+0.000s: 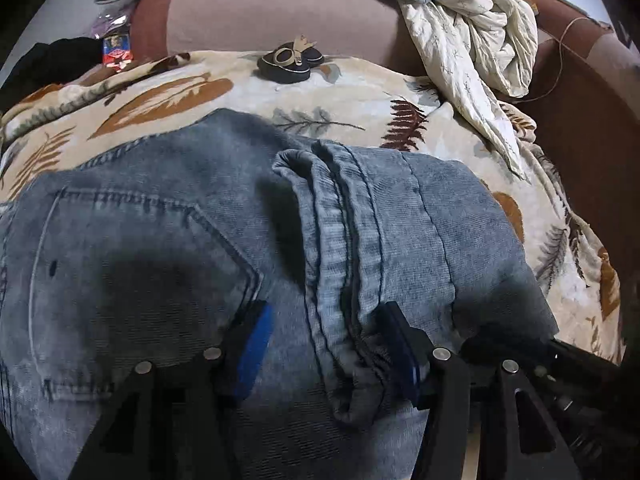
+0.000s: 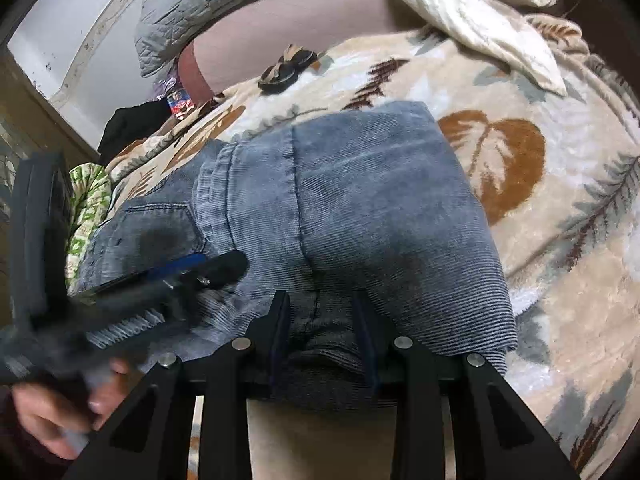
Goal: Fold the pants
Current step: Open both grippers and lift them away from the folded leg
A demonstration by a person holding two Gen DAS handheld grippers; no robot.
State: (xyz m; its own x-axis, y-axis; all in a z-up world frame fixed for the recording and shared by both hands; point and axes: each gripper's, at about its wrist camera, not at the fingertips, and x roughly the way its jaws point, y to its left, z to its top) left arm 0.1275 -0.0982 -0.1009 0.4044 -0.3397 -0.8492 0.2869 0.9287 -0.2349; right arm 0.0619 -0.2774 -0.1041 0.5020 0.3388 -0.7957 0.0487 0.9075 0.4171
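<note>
The blue denim pants [image 1: 168, 248] lie folded on a leaf-print blanket [image 1: 248, 92], a back pocket showing at the left. My left gripper [image 1: 328, 344] is open, its jaws wide apart straddling a raised ridge of hem fabric [image 1: 344, 240]. In the right wrist view the pants [image 2: 360, 208] form a folded stack. My right gripper [image 2: 322, 328] is open, its jaws on either side of the stack's near edge, not pinching it. The left gripper [image 2: 192, 268] also shows in the right wrist view at the left, lying over the denim with a hand [image 2: 52, 408] holding it.
A pair of small dark baby shoes [image 1: 290, 60] sits on the blanket near the pink headboard [image 1: 280, 20]. A cream patterned cloth [image 1: 476, 48] is heaped at the back right. A grey quilt [image 2: 208, 4], a colourful packet [image 1: 116, 50] and dark clothing [image 1: 60, 60] lie at the back left.
</note>
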